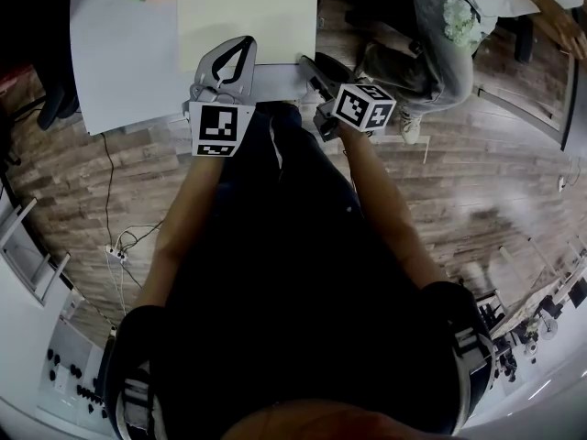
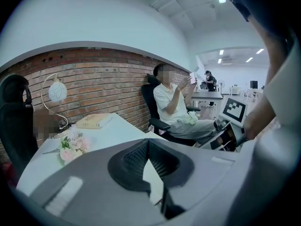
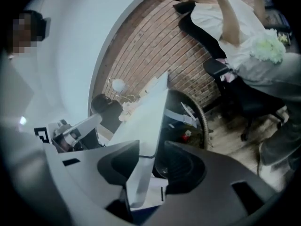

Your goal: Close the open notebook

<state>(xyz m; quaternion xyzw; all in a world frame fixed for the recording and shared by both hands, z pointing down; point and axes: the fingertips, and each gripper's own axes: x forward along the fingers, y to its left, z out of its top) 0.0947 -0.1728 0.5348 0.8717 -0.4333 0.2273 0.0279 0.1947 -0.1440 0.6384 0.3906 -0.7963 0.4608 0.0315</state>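
In the head view the cream notebook (image 1: pixel 246 16) lies flat on the white table (image 1: pixel 119 53), showing one plain face. My left gripper (image 1: pixel 244 44) rests over its near edge, fingertips together and nothing between them. In the left gripper view that gripper (image 2: pixel 148 142) has its tips meeting, with only white surface seen through the gap behind them. My right gripper (image 1: pixel 310 73) sits at the notebook's near right corner by the table's edge. In the right gripper view it (image 3: pixel 150 154) is rolled and open. A thin white edge (image 3: pixel 148 140) runs between its jaws without the pads pressing; table or notebook, I cannot tell.
Pink flowers (image 2: pixel 70 147) lie on the table's far left, with a lamp (image 2: pixel 56 91) and a cream book (image 2: pixel 94 120) beyond. A seated person (image 2: pixel 174 102) in a dark chair is close to the table's right side. A dark round stand (image 3: pixel 188 121) is below.
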